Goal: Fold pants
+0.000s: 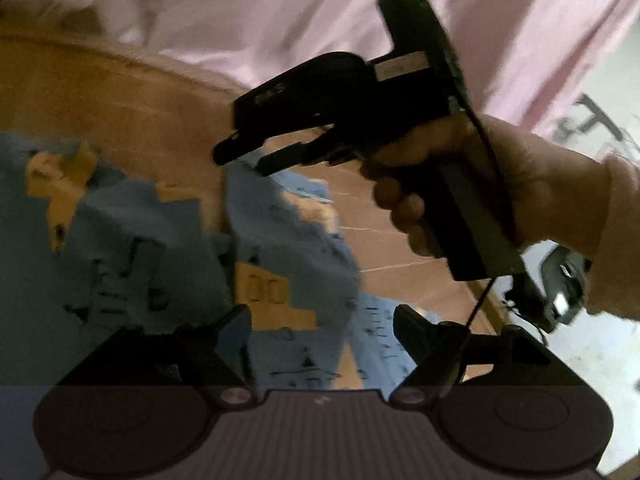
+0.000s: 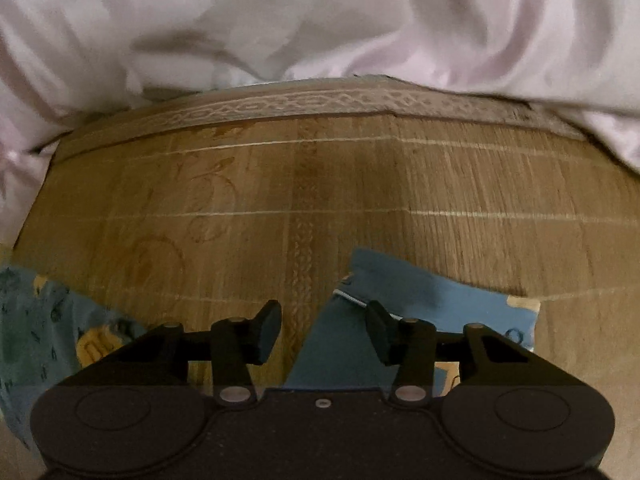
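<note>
The pants (image 1: 120, 240) are blue with yellow patches and small dark prints, lying rumpled on a woven bamboo mat (image 1: 120, 92). My left gripper (image 1: 322, 322) is open and empty just above the blue cloth. My right gripper (image 1: 244, 156), held in a hand, shows in the left wrist view with its jaws apart over a raised edge of the pants. In the right wrist view my right gripper (image 2: 322, 326) is open, with a blue pant part and its white-trimmed edge (image 2: 400, 300) below and between its fingers. Another pant part (image 2: 40, 328) lies at the left.
A pale pink sheet (image 2: 320, 20) is bunched along the far edge of the mat (image 2: 360, 184). The person's hand and pink sleeve (image 1: 560, 200) fill the right of the left wrist view. A dark object (image 1: 560, 292) lies on the floor beyond the mat's edge.
</note>
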